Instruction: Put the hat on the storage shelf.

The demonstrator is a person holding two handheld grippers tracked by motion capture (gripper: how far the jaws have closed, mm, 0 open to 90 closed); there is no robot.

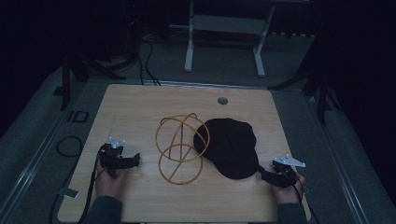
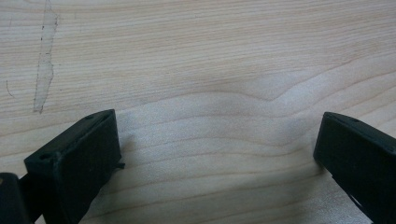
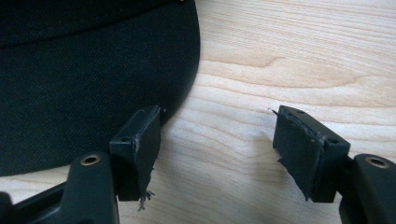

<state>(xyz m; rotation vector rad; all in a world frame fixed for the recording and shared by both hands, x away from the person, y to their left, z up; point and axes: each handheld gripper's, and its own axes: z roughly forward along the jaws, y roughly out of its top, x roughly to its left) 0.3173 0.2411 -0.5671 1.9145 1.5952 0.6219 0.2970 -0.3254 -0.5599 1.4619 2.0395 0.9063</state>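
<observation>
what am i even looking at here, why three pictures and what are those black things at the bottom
A person sits at a wooden table holding a hand-held grasping tool in each hand. The high view looks down from above: the left tool and the right tool rest near the table's front edge. Between them lie a black cap and a yellow wire stand made of rings. The other two pictures come from cameras riding on the tools, so the black blocks are each tool's own jaws. The left tool is open over bare wood. The right tool is open too, one jaw beside the cap's brim. Nothing is held.
</observation>
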